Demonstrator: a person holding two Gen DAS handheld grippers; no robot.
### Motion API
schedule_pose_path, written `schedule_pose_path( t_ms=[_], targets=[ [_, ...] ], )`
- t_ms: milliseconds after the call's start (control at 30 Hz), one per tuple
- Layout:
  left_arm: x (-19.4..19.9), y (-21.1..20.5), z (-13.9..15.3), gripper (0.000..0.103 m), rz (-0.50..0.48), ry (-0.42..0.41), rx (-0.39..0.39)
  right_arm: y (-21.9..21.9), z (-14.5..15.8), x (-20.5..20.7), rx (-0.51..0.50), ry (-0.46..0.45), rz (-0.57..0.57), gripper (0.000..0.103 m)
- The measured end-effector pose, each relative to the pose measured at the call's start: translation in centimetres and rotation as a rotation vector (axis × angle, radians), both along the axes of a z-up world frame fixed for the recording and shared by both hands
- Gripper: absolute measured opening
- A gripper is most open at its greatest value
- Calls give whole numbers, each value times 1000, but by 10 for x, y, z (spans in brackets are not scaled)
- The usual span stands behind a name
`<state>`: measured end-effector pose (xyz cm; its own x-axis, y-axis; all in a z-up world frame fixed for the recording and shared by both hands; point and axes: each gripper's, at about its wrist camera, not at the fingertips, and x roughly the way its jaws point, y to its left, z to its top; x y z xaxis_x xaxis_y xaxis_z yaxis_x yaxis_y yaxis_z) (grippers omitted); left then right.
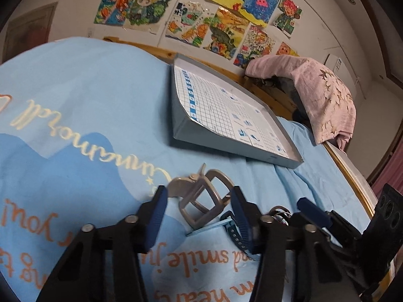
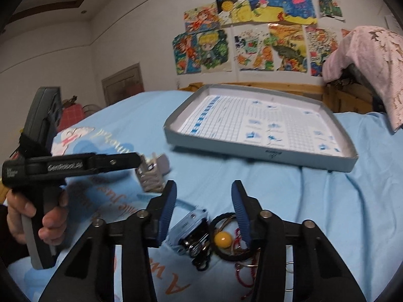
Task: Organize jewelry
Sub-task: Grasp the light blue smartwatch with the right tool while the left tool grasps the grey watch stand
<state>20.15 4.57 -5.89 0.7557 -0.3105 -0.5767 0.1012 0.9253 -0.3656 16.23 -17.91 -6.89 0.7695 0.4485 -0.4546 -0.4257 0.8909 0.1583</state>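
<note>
A person's hand (image 2: pixel 37 216) is gripping the handle of the left gripper (image 2: pixel 141 162), whose black body is carrying the white lettering "GenRobot.AI", above a bed spread with a light blue sheet (image 1: pixel 83 80). Orange and cream script is running across the sheet, upside down to both cameras; the words "smile" and "you!" can be read, the rest being cut off or blurred. A shallow grey tray (image 2: pixel 252 148) is lying farther up the bed, lined with a printed sheet of blue-marked grids too small to read; it is sitting with its long axis across the bed in the right wrist view.

The left gripper (image 1: pixel 199 201) is standing partly open, its blue pads on either side of a grey hair claw clip (image 1: pixel 201 196) lying on the sheet, not pressing on it. The clip's long axis is running across the jaws, slanting from upper left down to lower right. Just beside it, the jewelry pile (image 2: pixel 214 239) is lying in front of the right gripper (image 2: pixel 204 198), also partly open and holding nothing: a pale blue watch (image 2: pixel 187 222), a black elastic with a yellow bead (image 2: pixel 223 239), a black chain, red cord and metal rings. Colourful drawings (image 2: pixel 252 32) are covering the wall behind.
</note>
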Motion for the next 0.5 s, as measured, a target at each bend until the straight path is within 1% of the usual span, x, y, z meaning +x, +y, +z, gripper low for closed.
schedule_pose_path(
  t_ms=[33, 100, 167, 300, 367, 500],
  targets=[
    [1, -1, -2, 40, -4, 6, -5, 2, -1, 0, -5, 5, 11, 33],
    [3, -2, -4, 36, -6, 13, -10, 6, -4, 0, -14, 18, 27, 31],
    [5, -2, -6, 32, -10, 21, -17, 8, -6, -2, -19, 29, 39, 31],
    [7, -3, -9, 27, -8, 35, -13, 12, -10, -2, -36, 67, 51, 31],
    [9, -4, -12, 20, -4, 51, -3, 12, -13, -3, -37, 84, 54, 31],
    [7, -1, -19, 14, -5, 65, -3, 15, -16, -1, -48, 120, 54, 31]
  ],
)
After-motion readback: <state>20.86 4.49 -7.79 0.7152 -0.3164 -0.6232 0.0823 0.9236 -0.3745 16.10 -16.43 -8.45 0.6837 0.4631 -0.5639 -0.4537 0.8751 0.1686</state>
